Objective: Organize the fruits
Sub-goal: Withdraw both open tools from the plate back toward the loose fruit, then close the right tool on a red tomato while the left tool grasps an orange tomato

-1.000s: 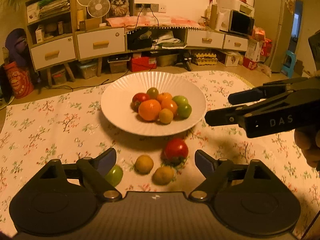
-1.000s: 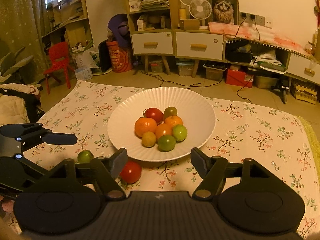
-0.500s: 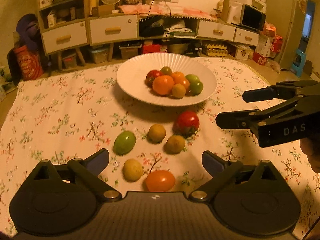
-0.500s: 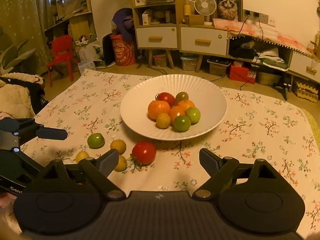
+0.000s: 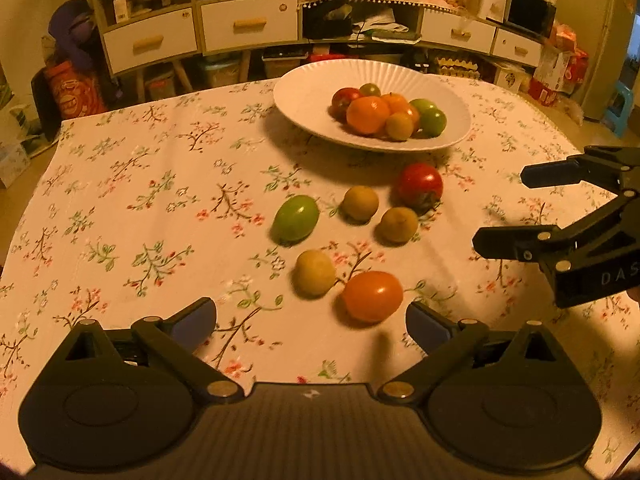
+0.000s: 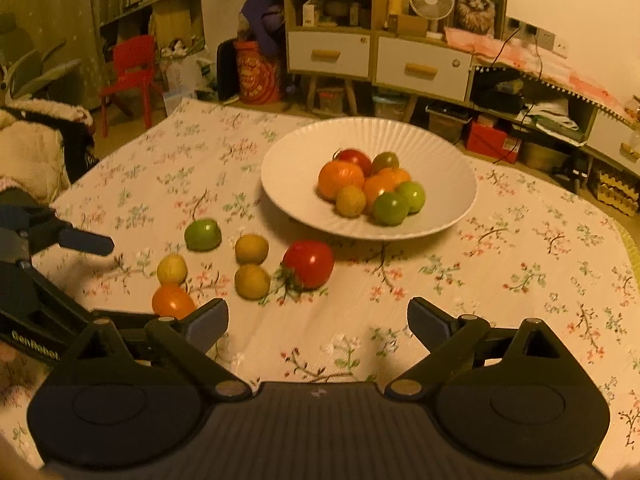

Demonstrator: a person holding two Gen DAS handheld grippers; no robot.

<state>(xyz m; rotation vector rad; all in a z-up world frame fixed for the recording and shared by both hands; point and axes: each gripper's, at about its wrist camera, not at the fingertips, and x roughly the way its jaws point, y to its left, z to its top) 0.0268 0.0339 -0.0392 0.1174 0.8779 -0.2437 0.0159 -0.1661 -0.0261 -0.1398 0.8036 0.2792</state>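
A white ribbed plate [image 5: 304, 92] sits toward the far side of the floral tablecloth [image 5: 140, 200], piled with fruit — 2 oranges, a red tomato, 2 green ones and a small yellowish one among them. 6 more pieces lie loose on the cloth in front of it: a glossy red tomato [image 5: 420, 186] nearest the plate, a green tomato [image 5: 295, 218] to its left, 3 dull yellow-brown round fruits [image 5: 359, 203] scattered between, and a shiny orange tomato [image 5: 373, 295] touching the nearest yellow one. The left gripper [image 5: 311, 326] hangs over the cloth with its jaws spread wide and nothing between the pads; the orange tomato lies just ahead of them. The right gripper [image 6: 318, 320] is still opening — jaws apart, only bare cloth between. Its side reads "DAS"; the left one's side reads "GenRobot".
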